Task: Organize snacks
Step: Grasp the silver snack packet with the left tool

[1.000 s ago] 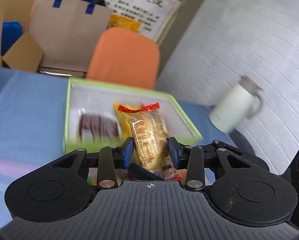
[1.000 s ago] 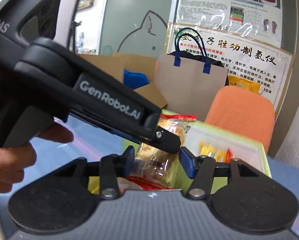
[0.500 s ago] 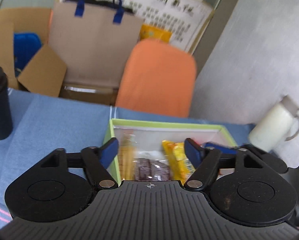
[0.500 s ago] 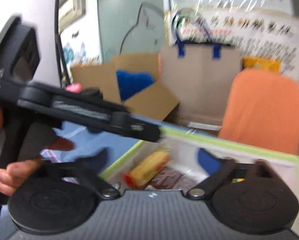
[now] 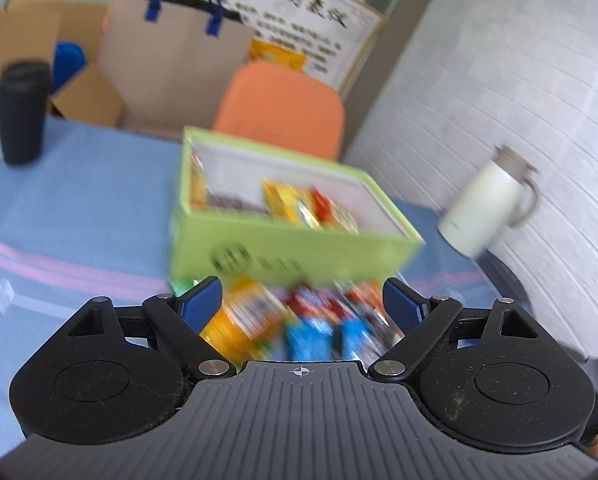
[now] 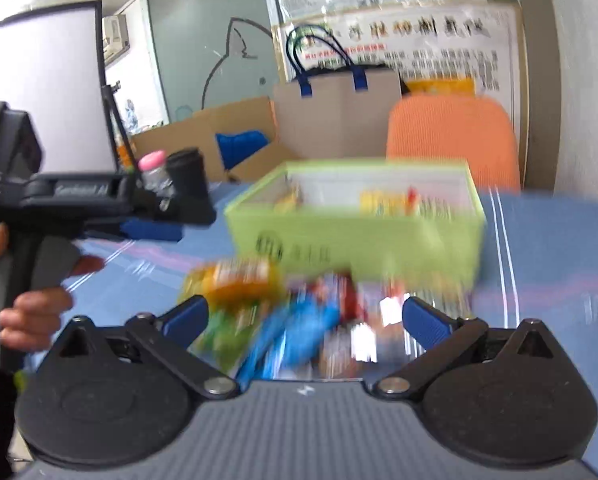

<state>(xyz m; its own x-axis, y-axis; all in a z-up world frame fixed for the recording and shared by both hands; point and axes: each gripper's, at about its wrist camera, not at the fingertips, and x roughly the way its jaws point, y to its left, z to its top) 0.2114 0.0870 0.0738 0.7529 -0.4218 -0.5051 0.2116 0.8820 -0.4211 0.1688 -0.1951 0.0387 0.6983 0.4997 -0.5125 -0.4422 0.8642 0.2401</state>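
Note:
A green box (image 5: 295, 248) stands on the blue cloth and holds a yellow pack (image 5: 287, 200), a brown bar (image 5: 227, 202) and other snacks. A blurred pile of loose snacks (image 5: 299, 324) lies in front of it, orange and blue packs among them. My left gripper (image 5: 303, 306) hangs over that pile with its jaws opening and its pads pressing nothing. My right gripper (image 6: 305, 318) stands open over the same loose snacks (image 6: 283, 312), short of the green box (image 6: 355, 236). In the right wrist view the left gripper (image 6: 171, 224) shows at the left, held by a hand (image 6: 31, 316).
A black tumbler (image 5: 23, 112) and a pink-capped bottle (image 6: 153, 168) stand at the cloth's far left. A white jug (image 5: 487, 208) stands right of the box by the wall. An orange chair (image 5: 283, 108), a paper bag (image 5: 171, 64) and cardboard boxes lie behind the table.
Both grippers let go of the biscuit pack over the box and opened. They then drew back from the box to the loose snacks in front of it.

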